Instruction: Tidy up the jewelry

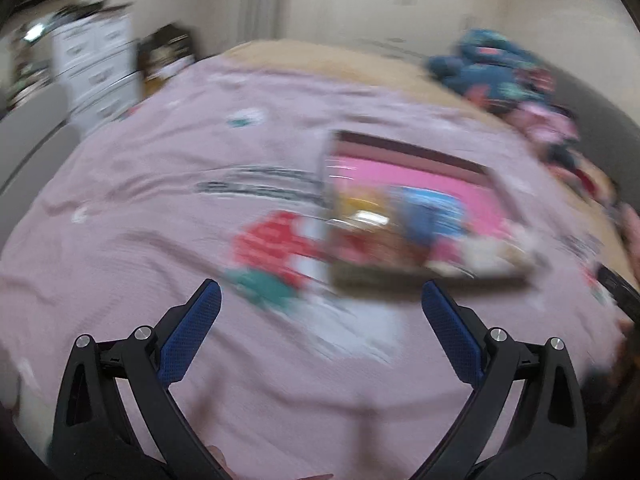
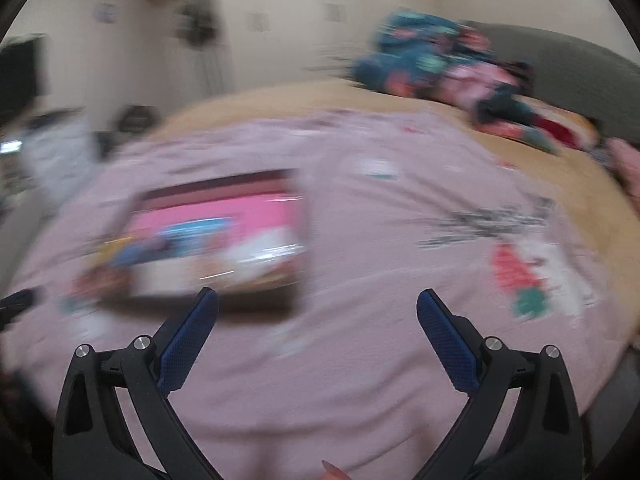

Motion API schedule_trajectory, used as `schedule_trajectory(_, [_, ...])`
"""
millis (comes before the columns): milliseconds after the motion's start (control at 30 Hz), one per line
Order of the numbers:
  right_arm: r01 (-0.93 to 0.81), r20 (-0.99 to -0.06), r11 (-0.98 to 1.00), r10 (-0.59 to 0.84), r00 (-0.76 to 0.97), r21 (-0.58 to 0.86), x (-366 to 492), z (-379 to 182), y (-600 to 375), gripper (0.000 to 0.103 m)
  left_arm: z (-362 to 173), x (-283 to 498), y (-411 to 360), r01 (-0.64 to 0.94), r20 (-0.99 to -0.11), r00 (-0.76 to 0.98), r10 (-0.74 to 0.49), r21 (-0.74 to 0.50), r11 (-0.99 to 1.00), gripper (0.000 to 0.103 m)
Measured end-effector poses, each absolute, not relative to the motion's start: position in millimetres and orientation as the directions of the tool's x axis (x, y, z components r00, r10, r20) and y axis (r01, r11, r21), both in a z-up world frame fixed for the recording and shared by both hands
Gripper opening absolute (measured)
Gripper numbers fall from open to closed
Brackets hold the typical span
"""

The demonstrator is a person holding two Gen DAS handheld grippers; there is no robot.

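1. Our left gripper [image 1: 320,300] has its jaws spread wide with nothing between them; it hangs over the pink bedspread [image 1: 140,200].
2. Our right gripper [image 2: 318,308] is just as wide open and equally empty, above the same cloth.
3. The jewelry box [image 1: 416,216] lies open on the bedspread, ahead and slightly right of the left jaws, ahead and left of the right ones [image 2: 216,236]. Neither gripper touches it.
4. Inside we make out a pink lining and blurred coloured patches at the near edge; both views are too smeared to tell single pieces or compartments.
5. We judge the task barely begun or between steps: nothing is held, and what is already sorted cannot be read.
6. Further out, a heap of clothes [image 2: 448,60] sits at the far edge.
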State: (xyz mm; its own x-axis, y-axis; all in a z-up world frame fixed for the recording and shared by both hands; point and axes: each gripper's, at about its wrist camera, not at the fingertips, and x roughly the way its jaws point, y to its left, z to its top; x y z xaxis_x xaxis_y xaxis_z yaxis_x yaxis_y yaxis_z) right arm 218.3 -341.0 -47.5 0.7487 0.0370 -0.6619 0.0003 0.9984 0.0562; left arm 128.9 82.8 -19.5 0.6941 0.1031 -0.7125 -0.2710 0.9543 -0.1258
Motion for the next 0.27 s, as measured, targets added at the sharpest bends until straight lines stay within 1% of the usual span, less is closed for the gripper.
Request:
schedule_trajectory(67, [0.140, -0.683, 0.990, -0.080, 0.726, 0.033, 261.6, -61.8, -376.2, 0.099, -28.2, 152.1, 117.2, -0.376, -0.719, 0.665, 0.202, -0.089, 0.922, 0.094])
schedule_trajectory(133, [0.278, -0.708, 0.960, -0.225, 0.670, -0.042, 307.2, -82.2, -412.3, 0.099, -39.5, 175.9, 152.2, -0.470, -0.735, 0.614, 0.287, -0.047, 0.882, 0.094])
schedule_trajectory(167, [0.316, -0.713, 0.947, -0.266, 0.648, -0.067, 320.1, -90.1, -424.1, 0.099, -47.8, 189.1, 171.8, -0.519, -0.743, 0.584, 0.328, -0.030, 0.854, 0.094])
schedule_trajectory(200, [0.348, -0.732, 0.934, -0.293, 0.615, -0.081, 337.2, -101.8, -440.4, 0.099, -56.7, 200.3, 188.7, -0.554, -0.749, 0.556, 0.360, -0.011, 0.833, 0.094])
schedule_trajectory(267, [0.391, -0.773, 0.919, -0.286, 0.566, -0.054, 356.4, -120.6, -464.2, 0.099, -74.3, 214.4, 217.1, -0.607, -0.768, 0.507, 0.392, 0.004, 0.794, 0.094])
